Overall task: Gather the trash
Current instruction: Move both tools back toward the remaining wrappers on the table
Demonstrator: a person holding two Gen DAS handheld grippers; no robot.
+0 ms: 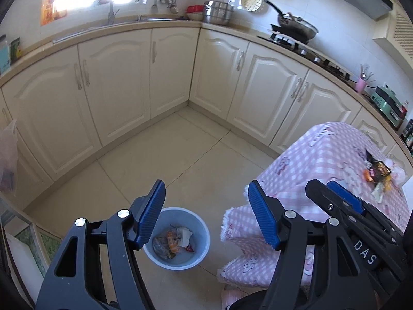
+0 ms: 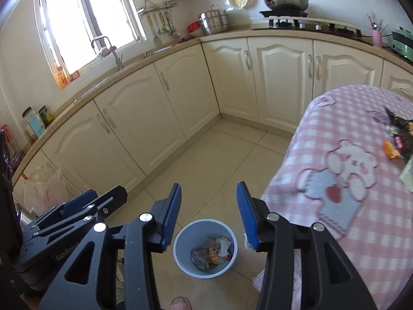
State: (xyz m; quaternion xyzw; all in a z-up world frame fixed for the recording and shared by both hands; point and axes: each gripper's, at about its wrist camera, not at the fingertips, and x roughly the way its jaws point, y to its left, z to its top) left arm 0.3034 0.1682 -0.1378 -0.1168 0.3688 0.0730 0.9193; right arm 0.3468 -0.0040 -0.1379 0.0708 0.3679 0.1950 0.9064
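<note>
A grey-blue waste bin (image 1: 201, 222) (image 2: 188, 232) stands on the tiled floor with crumpled wrappers (image 1: 173, 241) (image 2: 213, 254) inside it. My left gripper (image 1: 206, 213) hangs above the bin, open, with nothing between its blue pads. My right gripper (image 2: 207, 214) is also over the bin, open and empty. More wrappers (image 1: 378, 174) (image 2: 398, 140) lie on the table under the pink checked cloth (image 1: 322, 155) (image 2: 335, 134) to the right. In the left wrist view the right gripper's body (image 1: 343, 206) shows beside the table; in the right wrist view the left gripper's body (image 2: 77, 206) shows at lower left.
Cream cabinets (image 1: 116, 82) (image 2: 278, 77) line the corner under a counter with a sink tap (image 2: 113, 51), pots (image 1: 218, 11) and a stove with a pan (image 1: 296, 27). A plastic bag (image 2: 44, 191) hangs at the left. A pink slipper (image 2: 180, 304) lies near the bin.
</note>
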